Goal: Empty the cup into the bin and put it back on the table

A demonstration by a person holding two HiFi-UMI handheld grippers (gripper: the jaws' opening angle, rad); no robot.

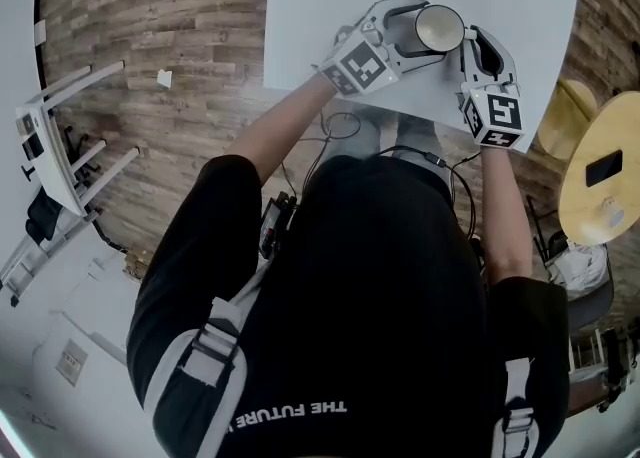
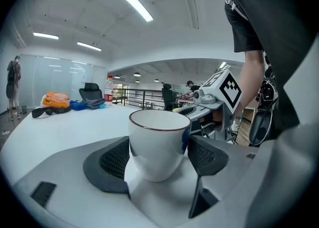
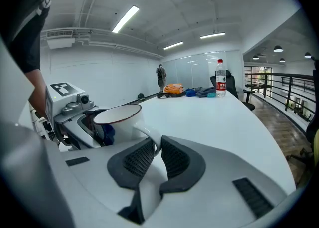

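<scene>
A white cup with a dark rim stands upright near the front edge of the white table. My left gripper reaches in from the left, and its two dark pads lie against the sides of the cup's body. My right gripper comes from the right and is shut on the cup's handle, which sits pinched between its ribbed pads. The cup's bowl shows just beyond those pads. Its inside looks empty from above.
A water bottle and a pile of bags stand at the table's far end. A round wooden stool is at my right, and a white rack lies on the wooden floor to the left.
</scene>
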